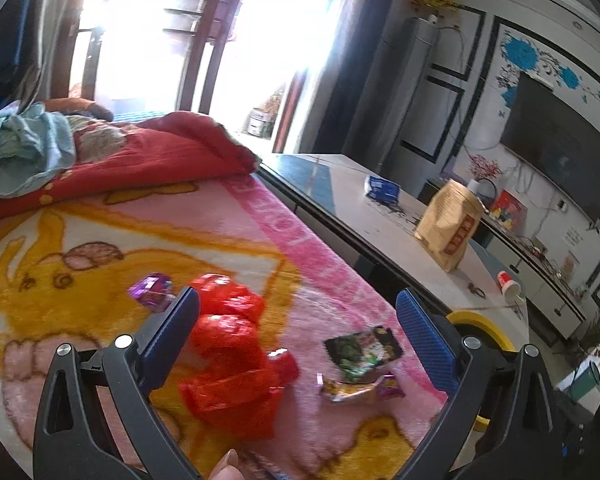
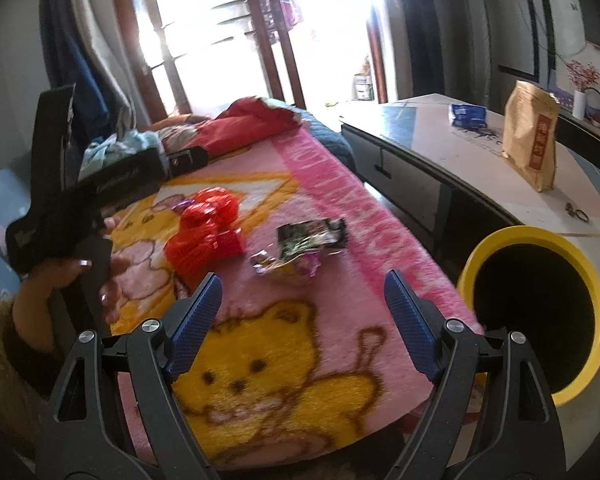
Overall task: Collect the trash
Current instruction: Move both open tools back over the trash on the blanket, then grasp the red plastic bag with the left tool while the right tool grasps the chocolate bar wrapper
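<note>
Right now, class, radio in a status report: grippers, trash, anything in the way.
Left gripper open, empty, over red bag. Right gripper open, empty. Wrappers loose on blanket. Bin at bed edge. Nothing in the way.

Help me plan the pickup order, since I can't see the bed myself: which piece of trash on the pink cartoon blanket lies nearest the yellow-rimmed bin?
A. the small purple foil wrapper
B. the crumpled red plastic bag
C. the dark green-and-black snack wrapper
C: in the right wrist view the dark green-and-black snack wrapper lies on the bin's side of the crumpled red plastic bag, closest to the yellow-rimmed bin.
</note>
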`<state>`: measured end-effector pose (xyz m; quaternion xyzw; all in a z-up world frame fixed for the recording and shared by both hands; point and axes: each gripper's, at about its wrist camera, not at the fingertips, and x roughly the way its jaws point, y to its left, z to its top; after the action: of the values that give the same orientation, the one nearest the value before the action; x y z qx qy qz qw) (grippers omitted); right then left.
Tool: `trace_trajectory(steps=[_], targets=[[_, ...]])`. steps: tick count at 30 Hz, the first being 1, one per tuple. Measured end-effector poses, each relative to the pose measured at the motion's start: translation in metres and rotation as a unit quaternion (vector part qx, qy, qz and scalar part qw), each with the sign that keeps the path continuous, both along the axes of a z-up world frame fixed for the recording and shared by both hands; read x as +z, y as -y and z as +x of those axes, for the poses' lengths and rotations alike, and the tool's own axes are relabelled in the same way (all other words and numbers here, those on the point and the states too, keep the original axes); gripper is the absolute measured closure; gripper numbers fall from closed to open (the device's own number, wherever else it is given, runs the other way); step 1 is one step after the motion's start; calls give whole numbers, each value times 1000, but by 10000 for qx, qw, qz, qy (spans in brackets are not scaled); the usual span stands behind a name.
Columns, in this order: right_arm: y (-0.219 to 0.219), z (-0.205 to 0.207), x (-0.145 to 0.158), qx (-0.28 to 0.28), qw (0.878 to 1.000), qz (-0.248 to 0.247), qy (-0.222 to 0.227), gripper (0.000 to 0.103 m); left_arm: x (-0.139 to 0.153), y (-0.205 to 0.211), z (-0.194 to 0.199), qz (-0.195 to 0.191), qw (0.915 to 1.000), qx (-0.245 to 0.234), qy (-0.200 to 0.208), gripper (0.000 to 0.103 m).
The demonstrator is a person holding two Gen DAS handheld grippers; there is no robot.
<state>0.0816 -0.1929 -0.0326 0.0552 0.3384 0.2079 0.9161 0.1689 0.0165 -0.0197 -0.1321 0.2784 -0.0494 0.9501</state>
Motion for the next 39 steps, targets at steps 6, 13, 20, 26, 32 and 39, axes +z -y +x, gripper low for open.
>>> trace_trajectory(steps=[6,13,20,26,32,39], targets=[[-23,-2,-7,299,9995,-92,-102,28,-2,-22,-1,-39,9997,236,-60,7],[-51,-2,-18,637,9975,-160,-265,28,-12,-42,-1,-85,9989,401,-235,7],[-78,0,-32,1074,9925,-185,-557,32,-28,-53,4,-169,9976,388,-555,8],[-98,2,-47,1430,9863,-215,-794,40,-39,-52,9,-276,9965,206,-756,15],[-112,3,-58,1631,9817,-222,-963,53,-51,-49,15,-430,9939,51,-1017,36],[-112,12,-66,1526,9820,-189,-1100,84,-62,-44,19,-590,9905,-168,-1228,45]])
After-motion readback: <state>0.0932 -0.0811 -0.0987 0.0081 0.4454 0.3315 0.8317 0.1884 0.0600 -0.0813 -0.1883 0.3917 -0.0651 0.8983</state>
